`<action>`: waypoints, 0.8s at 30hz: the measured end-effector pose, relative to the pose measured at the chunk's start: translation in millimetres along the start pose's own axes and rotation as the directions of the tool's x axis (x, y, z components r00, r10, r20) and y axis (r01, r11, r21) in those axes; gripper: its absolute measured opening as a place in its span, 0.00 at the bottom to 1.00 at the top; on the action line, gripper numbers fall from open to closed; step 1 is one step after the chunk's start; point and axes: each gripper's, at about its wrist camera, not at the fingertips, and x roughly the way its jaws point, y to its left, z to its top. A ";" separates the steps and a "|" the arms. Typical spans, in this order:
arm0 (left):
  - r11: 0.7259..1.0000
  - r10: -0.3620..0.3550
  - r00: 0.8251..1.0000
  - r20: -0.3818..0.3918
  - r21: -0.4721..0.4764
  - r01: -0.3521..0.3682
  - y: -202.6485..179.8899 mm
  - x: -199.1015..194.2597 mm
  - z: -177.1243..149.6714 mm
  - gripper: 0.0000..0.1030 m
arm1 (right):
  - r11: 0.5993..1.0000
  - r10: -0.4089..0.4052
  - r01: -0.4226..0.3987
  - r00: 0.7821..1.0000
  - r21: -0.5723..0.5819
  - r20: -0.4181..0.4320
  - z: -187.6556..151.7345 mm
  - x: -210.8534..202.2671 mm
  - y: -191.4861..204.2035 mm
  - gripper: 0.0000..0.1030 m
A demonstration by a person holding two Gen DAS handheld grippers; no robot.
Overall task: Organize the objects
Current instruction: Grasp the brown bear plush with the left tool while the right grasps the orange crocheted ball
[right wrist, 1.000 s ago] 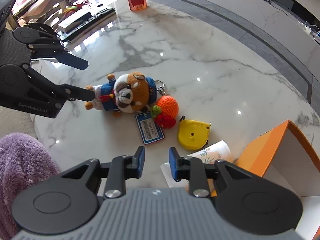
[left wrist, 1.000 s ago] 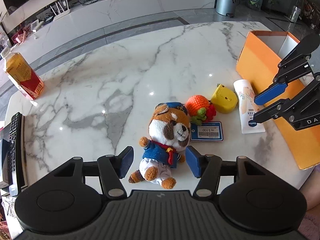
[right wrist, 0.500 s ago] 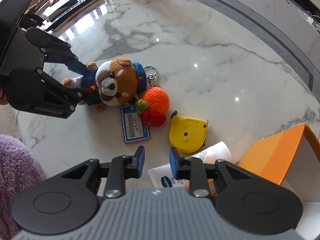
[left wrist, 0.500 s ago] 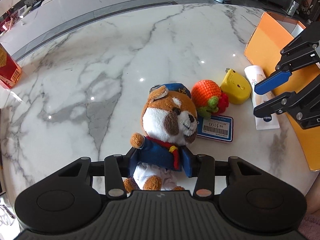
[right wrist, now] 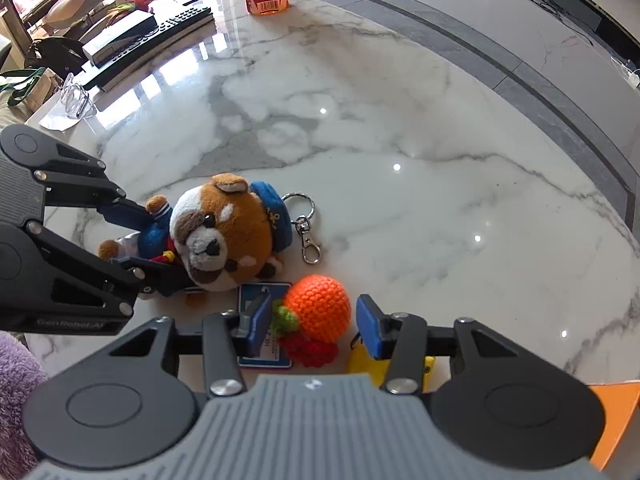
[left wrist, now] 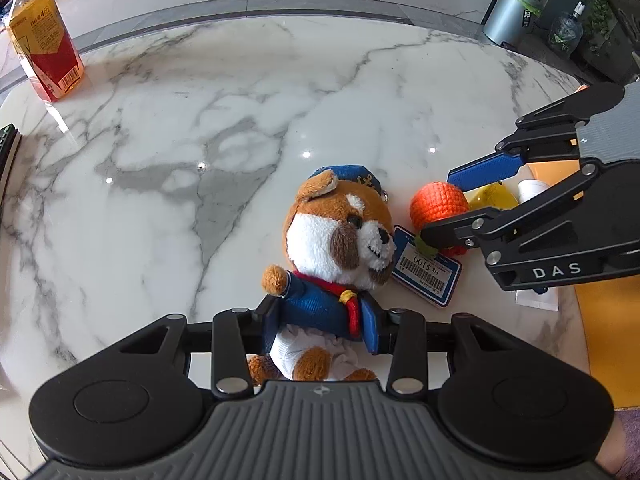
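- Left gripper (left wrist: 322, 322) clamped on plush dog (left wrist: 336, 256) torso, on marble table (left wrist: 240, 120).
- Right gripper (right wrist: 308, 326) spread wide, straddling crocheted orange (right wrist: 320, 308).
- Price tag (left wrist: 426, 270) and yellow tape measure (left wrist: 490, 198) crowd close by.

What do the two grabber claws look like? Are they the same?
Nearly the same. The left gripper and right gripper are both black linkage bars with silver rivets, round black knobs and blue ribbed fingertip pads. The left one has a dark grey ribbed body marked "GenRobot.AI"; the right one's body is lighter grey, marked "DAS". No cables show.
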 end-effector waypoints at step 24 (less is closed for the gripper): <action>0.989 -0.055 0.986 0.159 -0.129 0.076 -41.0 -74.4 -14.1 0.41 | 1.000 0.006 -0.010 0.988 0.026 0.155 -47.3 -115.8 3.6 0.42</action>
